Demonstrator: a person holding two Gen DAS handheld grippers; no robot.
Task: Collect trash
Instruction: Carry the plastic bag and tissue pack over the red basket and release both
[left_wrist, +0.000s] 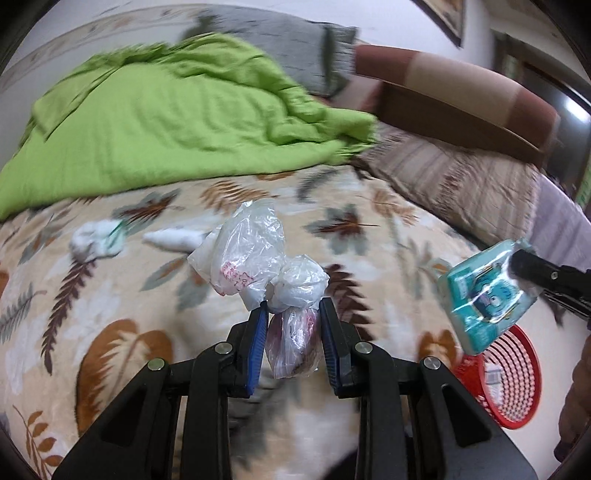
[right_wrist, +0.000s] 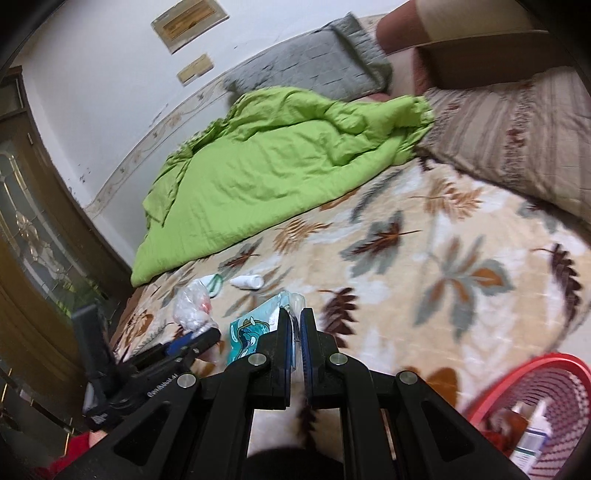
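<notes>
My left gripper (left_wrist: 293, 305) is shut on a crumpled clear plastic bag (left_wrist: 255, 254) with red print, lifted above the leaf-patterned blanket (left_wrist: 369, 258). My right gripper (right_wrist: 294, 318) is shut on a teal tissue packet (right_wrist: 251, 328) with a cartoon print. In the left wrist view that packet (left_wrist: 484, 295) hangs at the right from the right gripper (left_wrist: 517, 264), just above a red mesh basket (left_wrist: 517, 384). In the right wrist view the left gripper (right_wrist: 210, 334) shows at the left with its bag (right_wrist: 190, 302). The basket (right_wrist: 561, 391) sits at the lower right and holds several items.
A crumpled white tissue (left_wrist: 96, 236) and a white roll of paper (left_wrist: 173, 238) lie on the blanket. Behind them are a green quilt (left_wrist: 184, 122), a grey pillow (left_wrist: 280, 48) and a striped pillow (left_wrist: 461, 181). A wooden cabinet (right_wrist: 33, 240) stands left of the bed.
</notes>
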